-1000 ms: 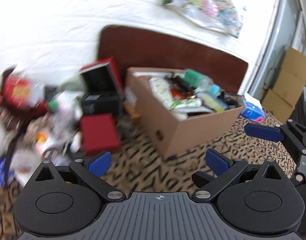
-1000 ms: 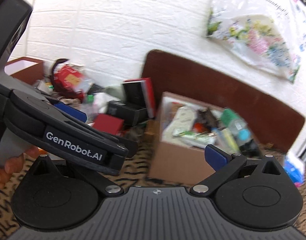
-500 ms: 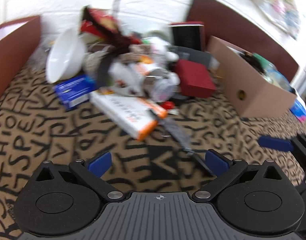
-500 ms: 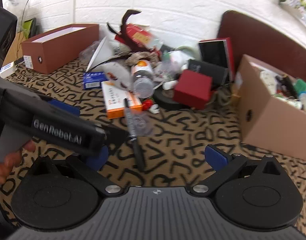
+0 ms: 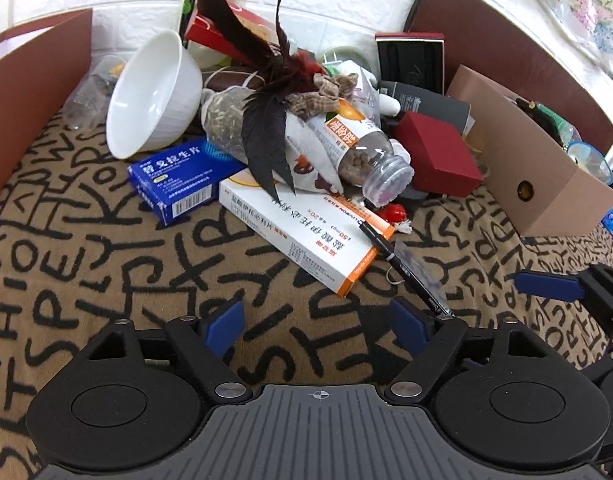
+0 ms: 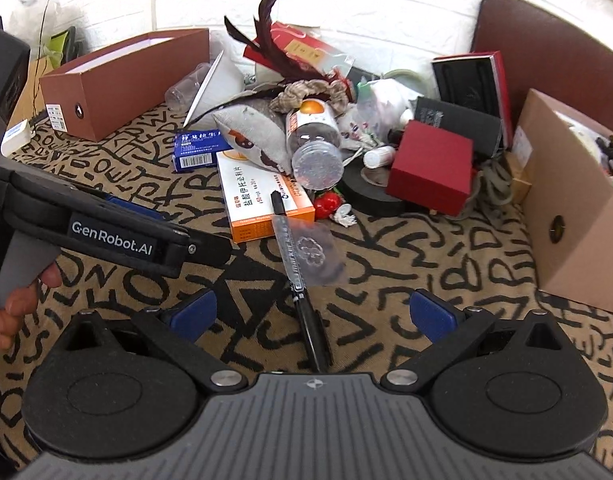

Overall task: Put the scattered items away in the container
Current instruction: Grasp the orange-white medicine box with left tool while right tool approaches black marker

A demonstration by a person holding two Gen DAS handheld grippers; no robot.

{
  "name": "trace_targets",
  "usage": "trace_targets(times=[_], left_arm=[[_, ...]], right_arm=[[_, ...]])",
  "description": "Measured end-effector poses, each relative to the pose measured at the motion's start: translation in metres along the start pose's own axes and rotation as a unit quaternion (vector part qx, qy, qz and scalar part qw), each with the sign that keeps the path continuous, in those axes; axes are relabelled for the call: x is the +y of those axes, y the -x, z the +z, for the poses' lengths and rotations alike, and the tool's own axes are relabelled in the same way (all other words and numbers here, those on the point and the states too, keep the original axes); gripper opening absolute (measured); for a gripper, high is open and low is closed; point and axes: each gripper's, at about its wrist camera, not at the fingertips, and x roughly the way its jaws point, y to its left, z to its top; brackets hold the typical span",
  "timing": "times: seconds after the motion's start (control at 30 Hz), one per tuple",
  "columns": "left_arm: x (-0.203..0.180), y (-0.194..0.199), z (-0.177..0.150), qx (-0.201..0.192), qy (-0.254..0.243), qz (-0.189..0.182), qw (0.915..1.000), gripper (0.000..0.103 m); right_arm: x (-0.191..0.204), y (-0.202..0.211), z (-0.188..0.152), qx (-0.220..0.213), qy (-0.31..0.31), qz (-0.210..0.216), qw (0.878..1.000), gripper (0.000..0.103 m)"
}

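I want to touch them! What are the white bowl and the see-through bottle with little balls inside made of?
The white bowl looks like glazed ceramic: glossy, thick-walled, with a ribbed outside. It could be hard plastic. The bottle looks like clear plastic: thin and transparent, so its brown pellets show.

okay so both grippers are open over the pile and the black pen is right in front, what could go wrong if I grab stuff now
1. The black pen lies under a clear plastic bag; the right gripper may pinch both.
2. The pill bottle leans on the white and orange box; pulling the box could roll it.
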Motion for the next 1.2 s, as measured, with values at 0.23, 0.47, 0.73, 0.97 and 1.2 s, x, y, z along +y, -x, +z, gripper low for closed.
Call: trace_targets(times=[0.23, 0.47, 0.73, 0.97, 1.2], left_arm=[[0.003, -0.011, 0.011, 0.002, -0.007, -0.008, 0.9999, 0.083], [0.015, -0.02, 0.024, 0.003, 0.009, -0.022, 0.9997, 0.085], [0.02, -0.034, 0.037, 0.007, 0.006, -0.025, 0.9996, 0.08], [0.026, -0.013, 0.022, 0.022, 0.006, -0.036, 0.9991, 0.069], [0.019, 0.023, -0.021, 0.038, -0.021, -0.04, 0.9983, 0.078]], right_arm=[[-0.004, -0.02, 0.009, 0.009, -0.006, 0.006, 1.0, 0.094], [-0.003, -0.045, 0.022, 0.01, 0.028, 0.058, 0.998, 0.09], [0.01, -0.077, 0.041, 0.006, 0.04, 0.097, 0.994, 0.073], [0.037, -0.054, 0.025, 0.016, 0.077, 0.119, 0.99, 0.071], [0.062, -0.01, -0.009, 0.033, 0.065, 0.165, 0.984, 0.07]])
